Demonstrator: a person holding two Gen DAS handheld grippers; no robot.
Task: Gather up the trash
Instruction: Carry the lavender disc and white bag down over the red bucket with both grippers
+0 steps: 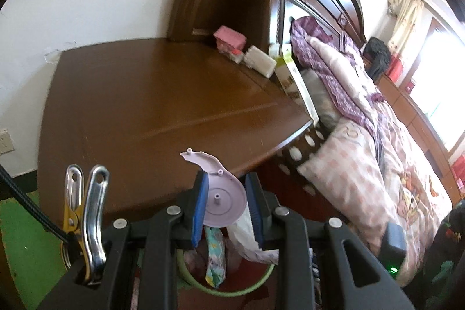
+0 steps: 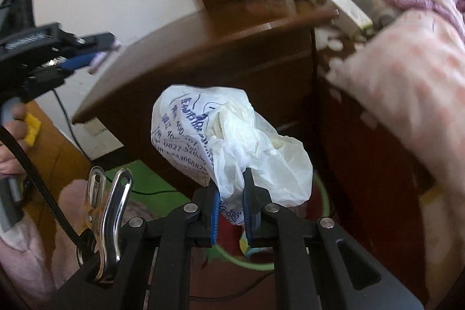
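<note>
My left gripper (image 1: 227, 195) is shut on a broken lilac plastic disc (image 1: 223, 202), held above the green-rimmed trash bin (image 1: 232, 292). The bin holds a colourful wrapper (image 1: 215, 260) and white crumpled plastic (image 1: 247, 234). In the right wrist view my right gripper (image 2: 231, 201) is shut on a white plastic bag (image 2: 232, 141) with blue print and crumpled stuffing inside. It hangs over the green rim of the bin (image 2: 261, 265). The left gripper (image 2: 78, 54) shows there at the left, held by a person's hand (image 2: 13, 132).
A brown wooden nightstand (image 1: 162, 106) stands behind the bin, with a pink box (image 1: 229, 39), white packets (image 1: 260, 61) and a green-white carton (image 1: 293, 80) at its far edge. The bed with pink pillows (image 1: 357, 164) is to the right. Green floor mat (image 1: 23, 237) at left.
</note>
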